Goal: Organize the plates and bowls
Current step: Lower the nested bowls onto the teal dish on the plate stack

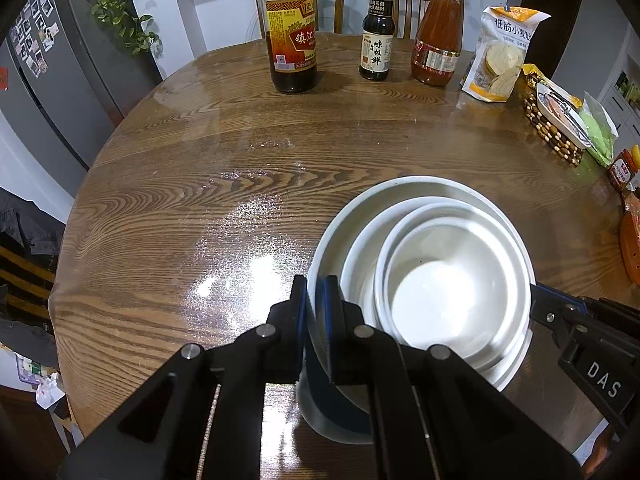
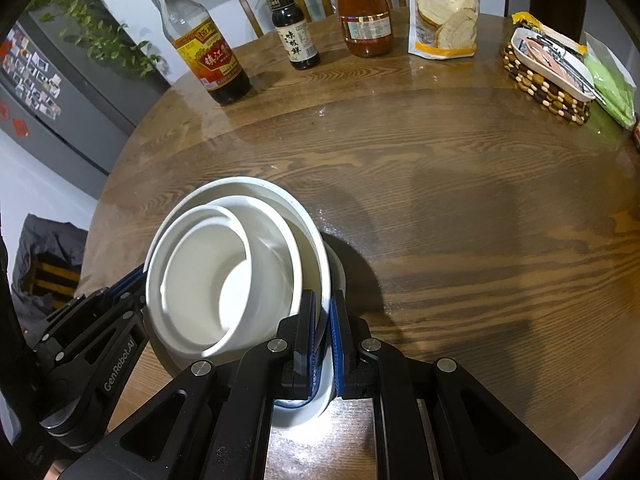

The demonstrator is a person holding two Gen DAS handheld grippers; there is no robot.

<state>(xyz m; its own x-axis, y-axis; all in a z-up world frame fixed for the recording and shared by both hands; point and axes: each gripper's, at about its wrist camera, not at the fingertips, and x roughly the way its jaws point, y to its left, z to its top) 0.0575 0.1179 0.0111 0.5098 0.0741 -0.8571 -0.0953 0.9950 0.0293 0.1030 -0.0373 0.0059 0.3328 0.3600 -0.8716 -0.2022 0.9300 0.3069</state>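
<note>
The left gripper (image 1: 316,320) and right gripper (image 2: 323,336) each clamped opposite rims of the outer bowl (image 1: 332,232) of a nested white stack on the tabletop (image 1: 200,200); the grippers read "DAS" and "GenRobot.AI".

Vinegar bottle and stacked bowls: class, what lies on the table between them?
Nothing: bare glossy wood runs from the vinegar bottle to the stacked bowls, clearest in the left wrist view. Both grippers, left and right, clamp the outermost rim.

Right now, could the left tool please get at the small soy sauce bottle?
Probably not yet: the left tool is clamped on the outer bowl's rim, though bare table lies before the soy sauce bottle.
</note>
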